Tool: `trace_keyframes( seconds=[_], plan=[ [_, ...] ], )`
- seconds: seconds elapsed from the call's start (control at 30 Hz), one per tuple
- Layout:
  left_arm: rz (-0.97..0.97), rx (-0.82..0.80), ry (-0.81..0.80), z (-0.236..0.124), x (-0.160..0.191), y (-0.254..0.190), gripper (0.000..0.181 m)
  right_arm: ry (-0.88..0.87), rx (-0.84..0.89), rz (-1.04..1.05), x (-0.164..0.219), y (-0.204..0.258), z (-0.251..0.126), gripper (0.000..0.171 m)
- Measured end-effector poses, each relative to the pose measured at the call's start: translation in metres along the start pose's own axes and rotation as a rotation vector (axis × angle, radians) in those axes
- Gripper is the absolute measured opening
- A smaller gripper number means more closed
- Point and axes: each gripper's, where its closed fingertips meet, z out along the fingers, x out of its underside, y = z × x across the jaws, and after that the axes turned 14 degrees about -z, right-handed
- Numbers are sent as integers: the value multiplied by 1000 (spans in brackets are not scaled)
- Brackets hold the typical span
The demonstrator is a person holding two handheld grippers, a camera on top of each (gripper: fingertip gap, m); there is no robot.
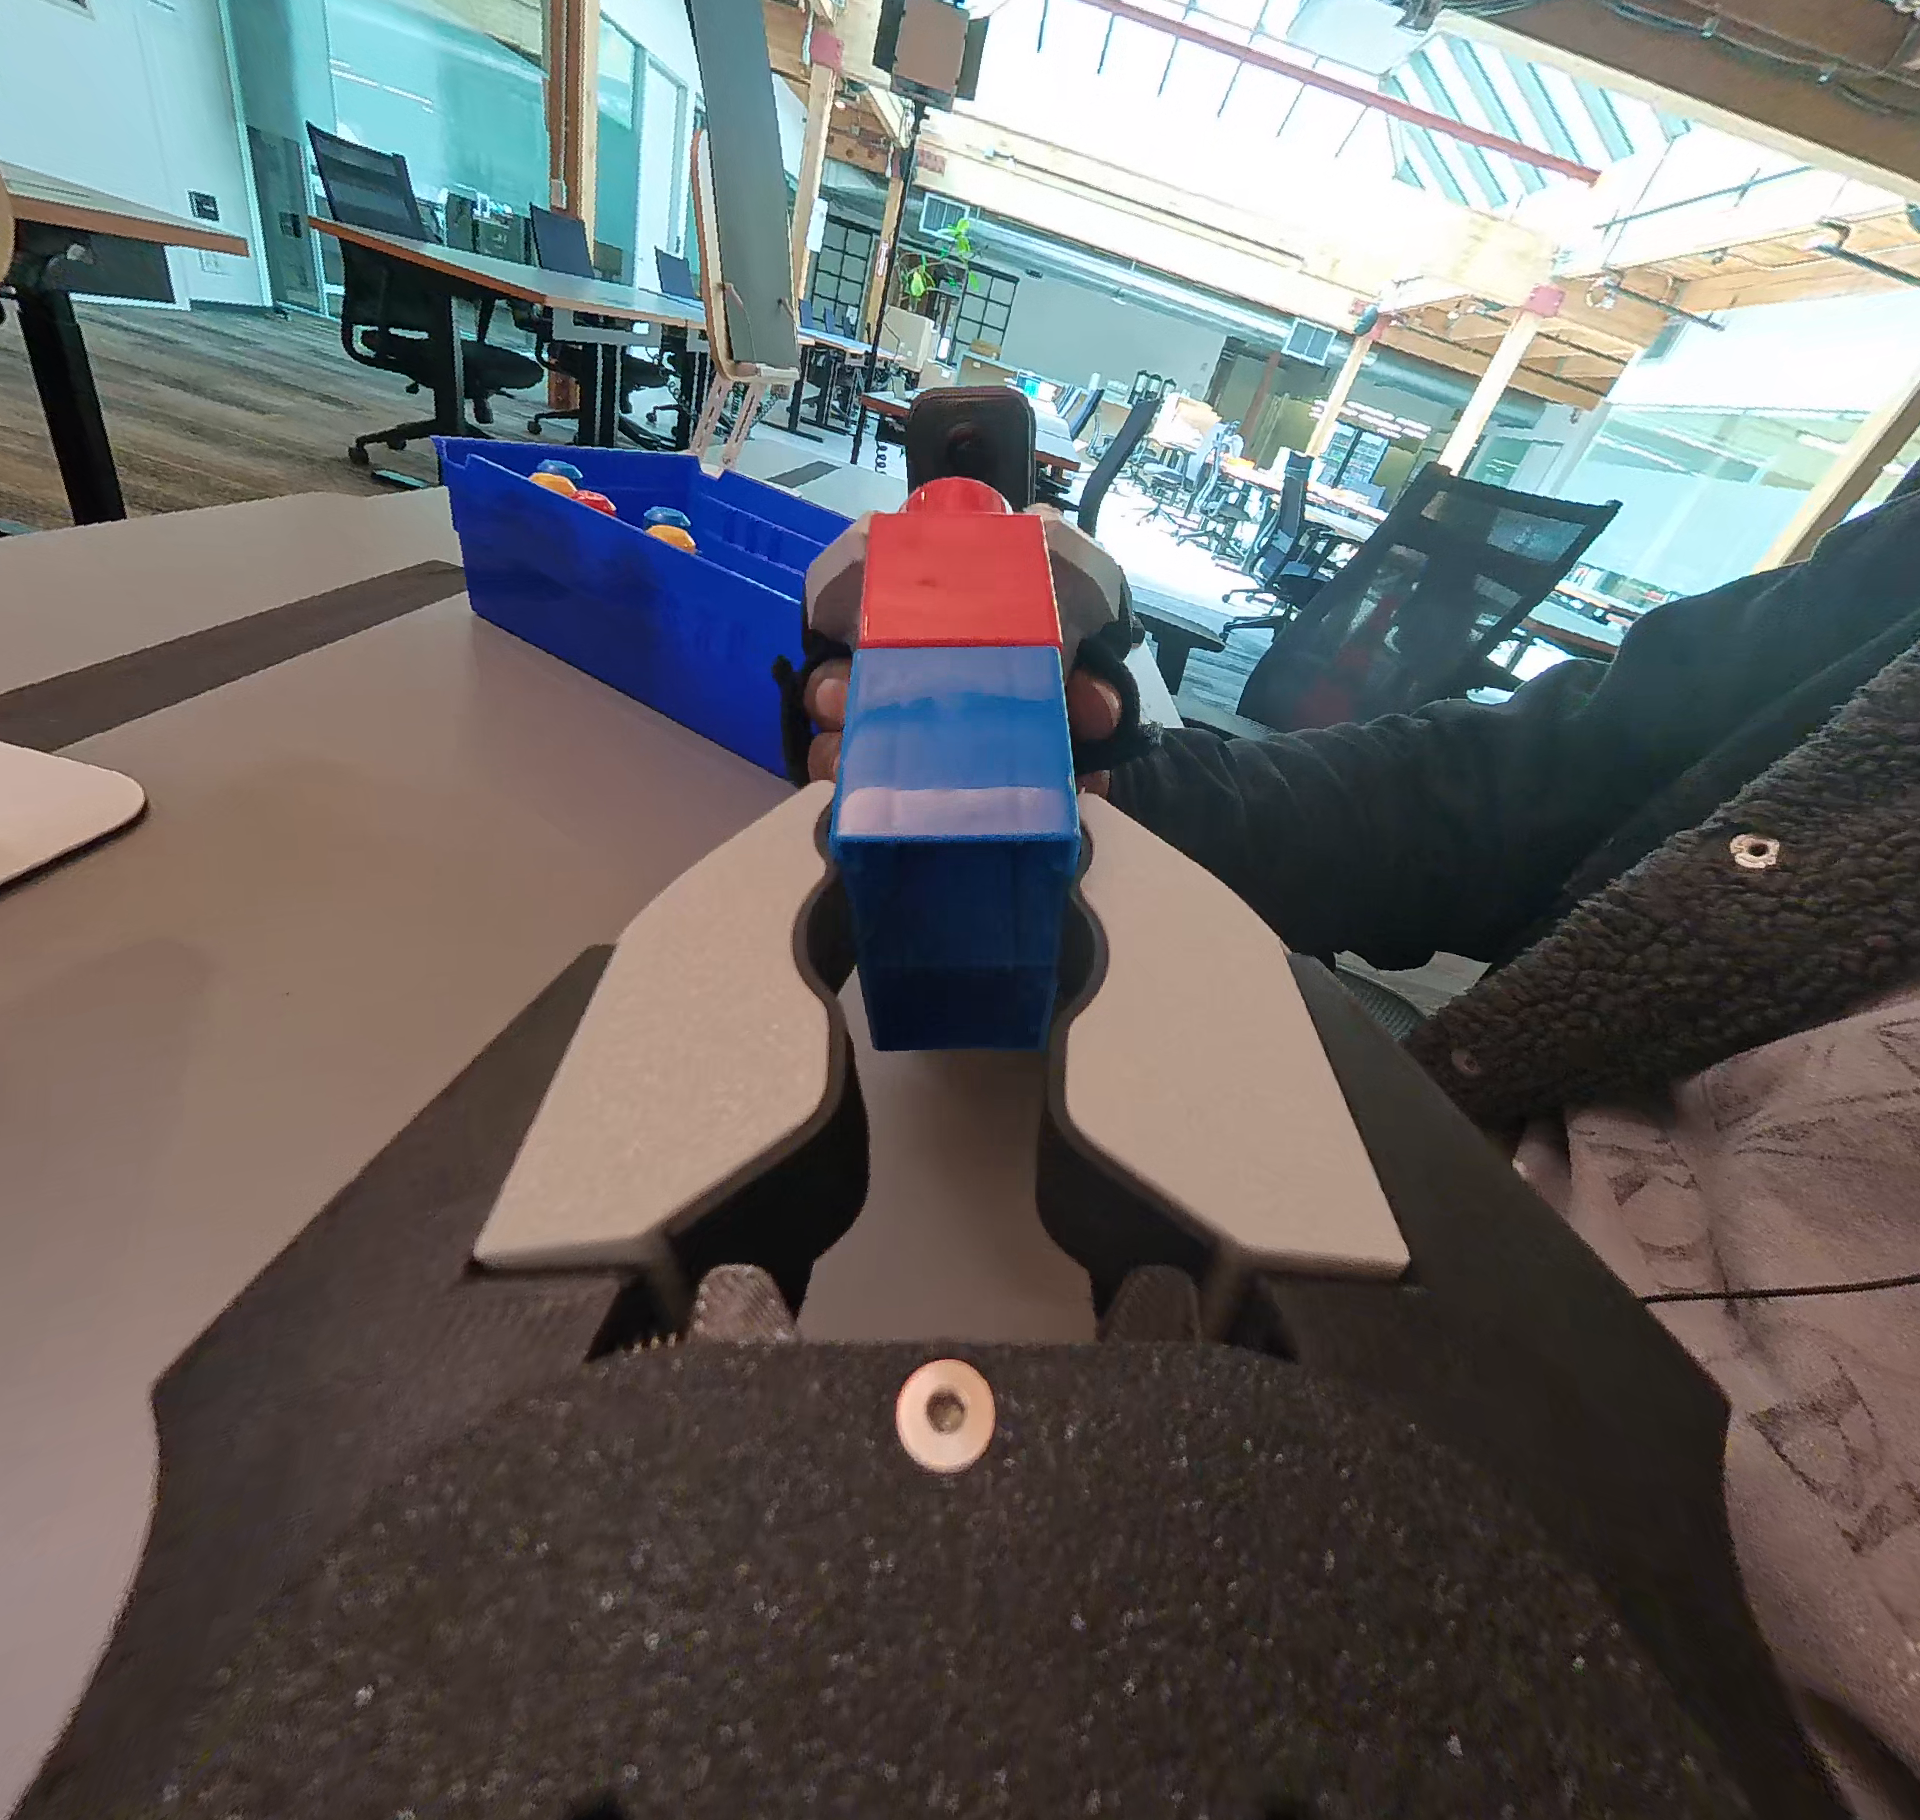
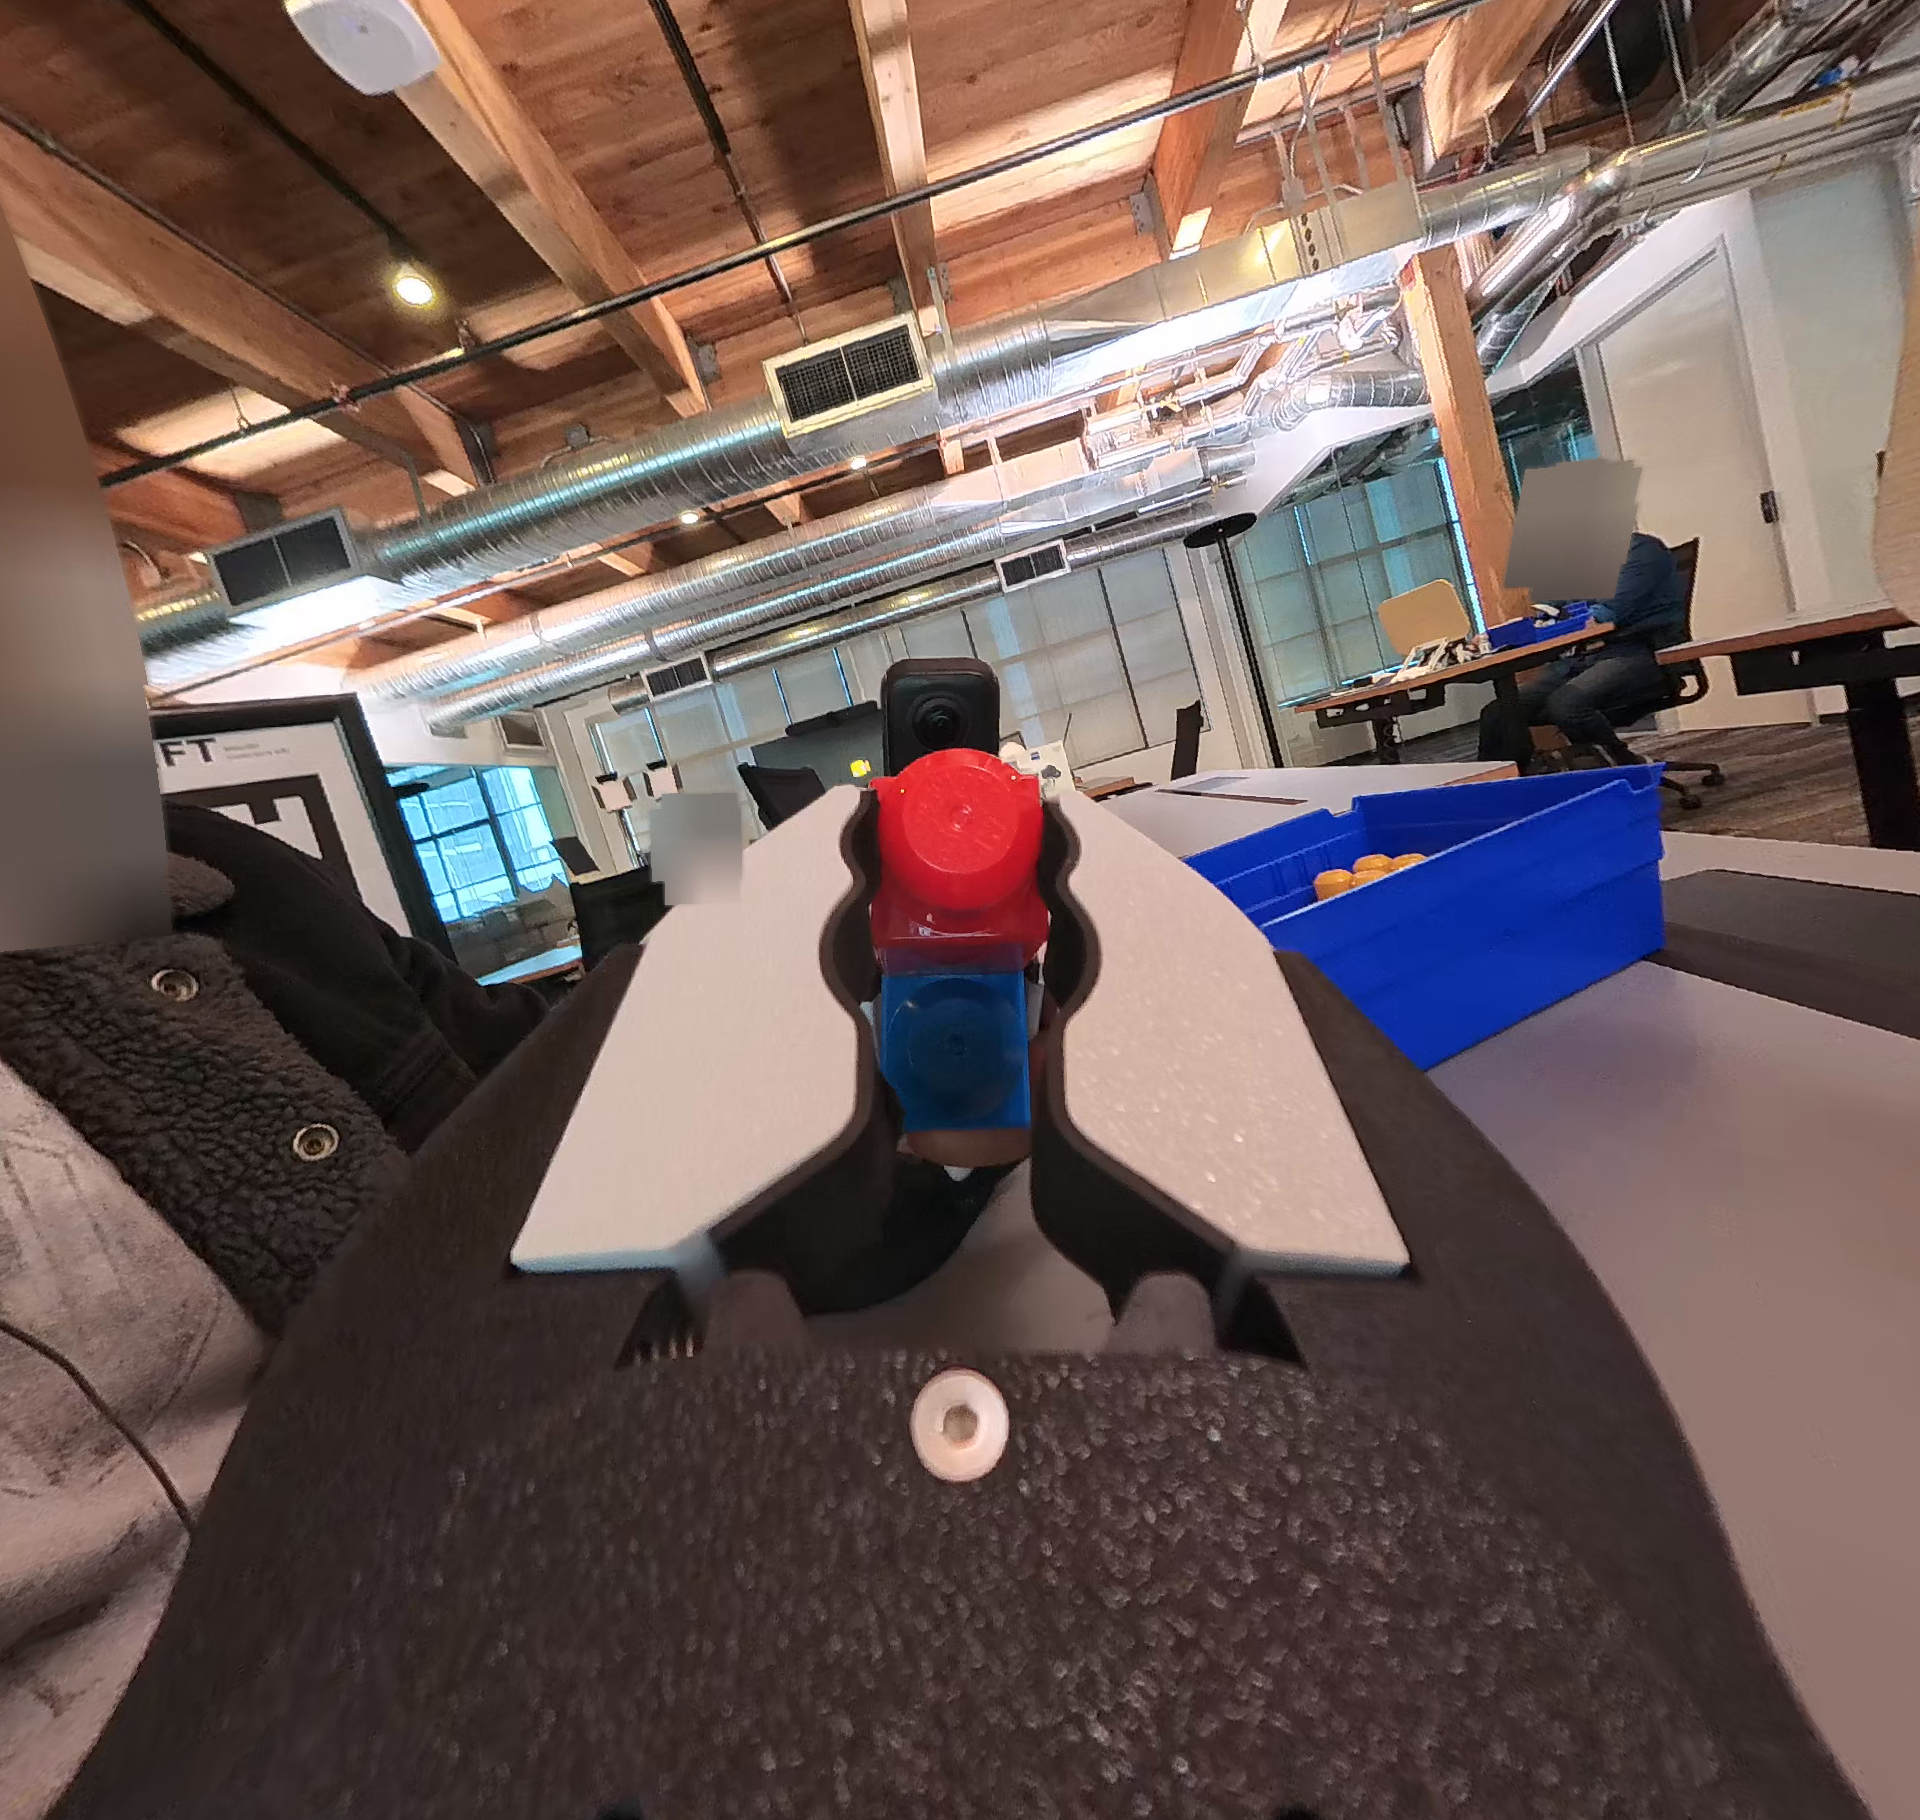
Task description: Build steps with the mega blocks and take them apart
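Note:
My left gripper (image 1: 956, 835) is shut on a blue mega block (image 1: 956, 783), held in the air above the grey table (image 1: 364, 887) with its hollow underside towards the camera. A red block (image 1: 961, 575) is joined to its far end. The right gripper's grey fingers (image 1: 831, 575) close around the red block from the opposite side. In the right wrist view my right gripper (image 2: 956, 825) is shut on the red block (image 2: 956, 835), whose stud faces the camera. The blue block (image 2: 956, 1053) sits just below it between the fingers.
A blue bin (image 1: 623, 607) on the table holds several loose blocks (image 1: 592, 497). It also shows in the right wrist view (image 2: 1455, 939) with yellow blocks (image 2: 1366, 871) inside. A white pad corner (image 1: 62, 814) lies at the left. The person's dark fleece sleeve (image 1: 1455, 804) is on the right. There is about 5 centimeters between the tips of the two grippers.

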Motion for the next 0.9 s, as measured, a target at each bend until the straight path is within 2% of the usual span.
trace_keyframes(
  seconds=[0.7, 0.9],
  plan=[
    [142, -66, 31, 0, 2, 1, 38, 51, -45, -38, -3, 7, -1, 29],
    [176, -67, 26, -1, 1, 1, 37, 175, -50, -110, -5, 8, 0, 31]
  ],
)
